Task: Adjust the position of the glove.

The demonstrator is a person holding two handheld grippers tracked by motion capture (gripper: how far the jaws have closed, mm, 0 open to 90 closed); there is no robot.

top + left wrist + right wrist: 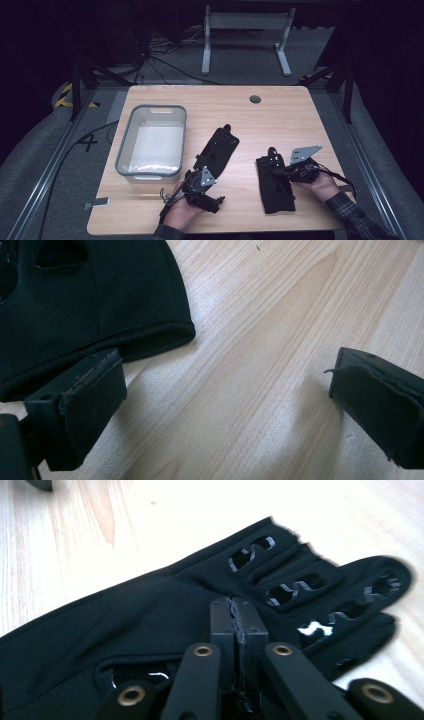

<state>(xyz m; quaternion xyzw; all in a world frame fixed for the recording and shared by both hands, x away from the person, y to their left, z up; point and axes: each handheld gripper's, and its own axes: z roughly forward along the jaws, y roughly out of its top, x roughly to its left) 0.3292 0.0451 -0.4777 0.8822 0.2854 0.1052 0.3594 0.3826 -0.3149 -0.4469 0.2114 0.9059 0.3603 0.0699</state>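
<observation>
Looking down from the high view, we start with the wooden table [280, 115], whose far edge carries a small round hole [255, 99] a little right of its middle. Next in size comes the grey bin [125, 145], set toward the left edge of the table with its long sides running from the near edge to the far one; we see its pale inside. Two black gloves lie on the bare wood to the right of the bin. We find the left glove [217, 147] near the middle of the table, slanted, its fingers pointing toward the far right corner and its cuff toward the near edge. The right glove [274, 182] lies nearer the right edge and close to the near edge, fingers pointing away from us. Our left gripper [225, 405] sits just short of the left glove's cuff, jaws spread wide over bare wood; in the left gripper view the one pad [92, 400] stands right at the cuff hem, and we cannot tell whether it touches. Our right gripper [239, 625] comes in from the right side of the right glove [125, 625], its jaws pressed together over the back of the glove near the finger roots; we cannot tell whether they pinch any fabric.
</observation>
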